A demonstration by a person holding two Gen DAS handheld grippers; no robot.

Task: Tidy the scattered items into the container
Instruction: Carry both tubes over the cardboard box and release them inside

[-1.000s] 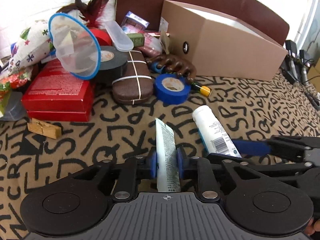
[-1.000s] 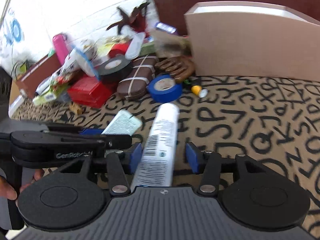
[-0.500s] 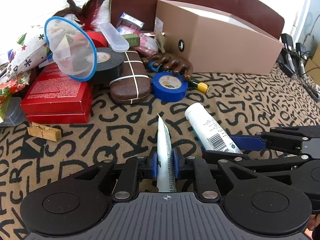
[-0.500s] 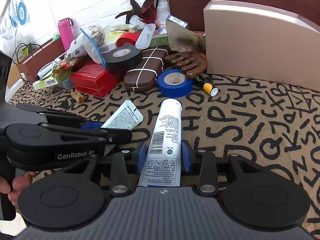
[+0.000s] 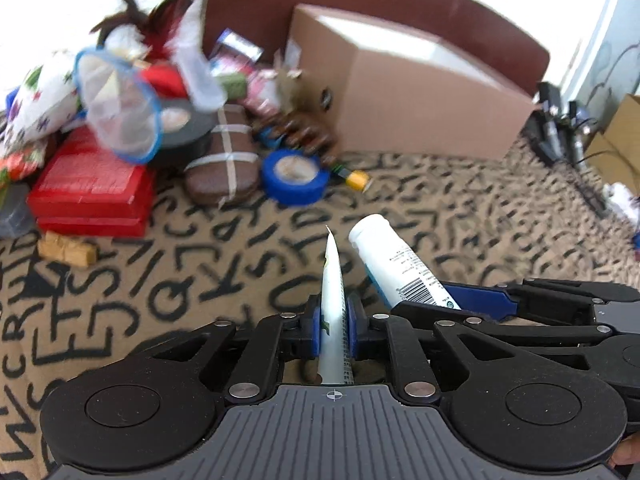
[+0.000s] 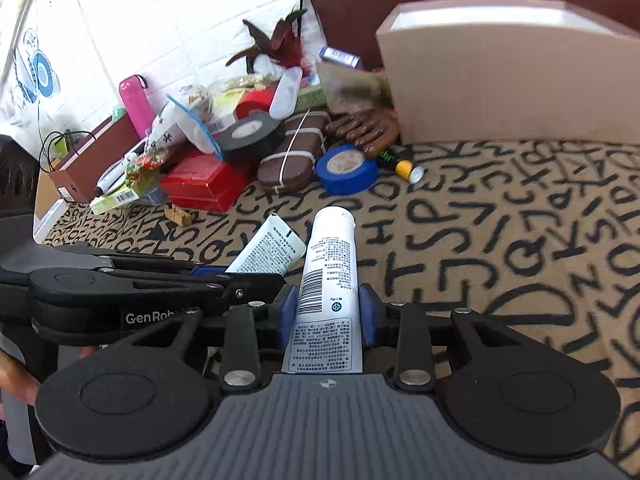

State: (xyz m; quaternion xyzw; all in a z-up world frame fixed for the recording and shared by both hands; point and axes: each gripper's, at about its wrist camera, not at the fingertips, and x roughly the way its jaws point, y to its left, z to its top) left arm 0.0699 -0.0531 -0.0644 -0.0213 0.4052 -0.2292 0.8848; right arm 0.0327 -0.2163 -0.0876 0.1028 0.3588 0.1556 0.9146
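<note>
Letter-patterned cloth [image 6: 500, 240] bears cardboard box [image 6: 512, 88]; blue tape [image 6: 347, 168]; red box [image 5: 90, 192].

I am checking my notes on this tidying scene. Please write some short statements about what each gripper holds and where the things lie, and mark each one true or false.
1. The left gripper is shut on a flat squeezed tube. True.
2. The right gripper has a white bottle between its fingers. True; they are closing on it.
3. The blue tape roll is inside the cardboard box. False; it lies on the patterned cloth.
4. The red box is held by a gripper. False; it rests in the pile.
</note>
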